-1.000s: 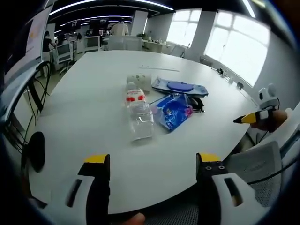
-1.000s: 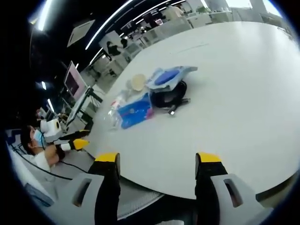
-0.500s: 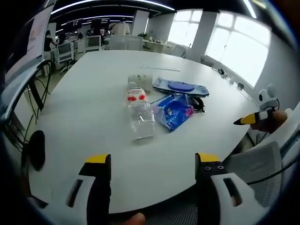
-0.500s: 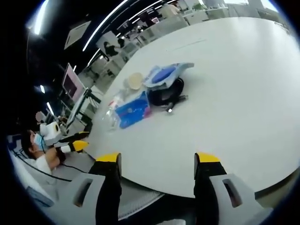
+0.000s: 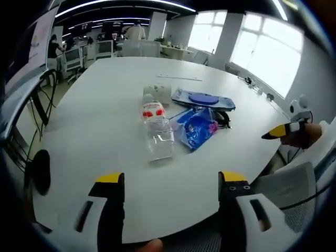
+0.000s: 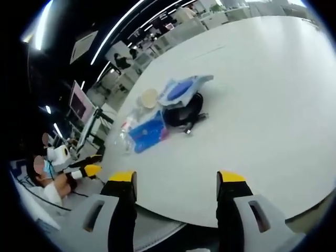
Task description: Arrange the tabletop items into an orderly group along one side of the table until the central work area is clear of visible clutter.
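A clear plastic bottle with a red label lies on its side on the white table. Right of it sit a blue snack bag, a flat blue pack, a coiled black cable and a small white tub. My left gripper stands open at the table's near edge, well short of the bottle. The right gripper view shows the same pile: blue bag, flat pack, cable, tub, bottle. My right gripper stands open, holding nothing, and its yellow tip enters the left gripper view.
A grey chair back stands at the table's right edge. A black chair and cables are at the left. Desks, monitors and people fill the office behind. A seated person with the other gripper is at the lower left of the right gripper view.
Both cameras drifted slightly; the right gripper view tilted so the pile sits a little lower and nearer. No item on the table moved. Both grippers stayed open.
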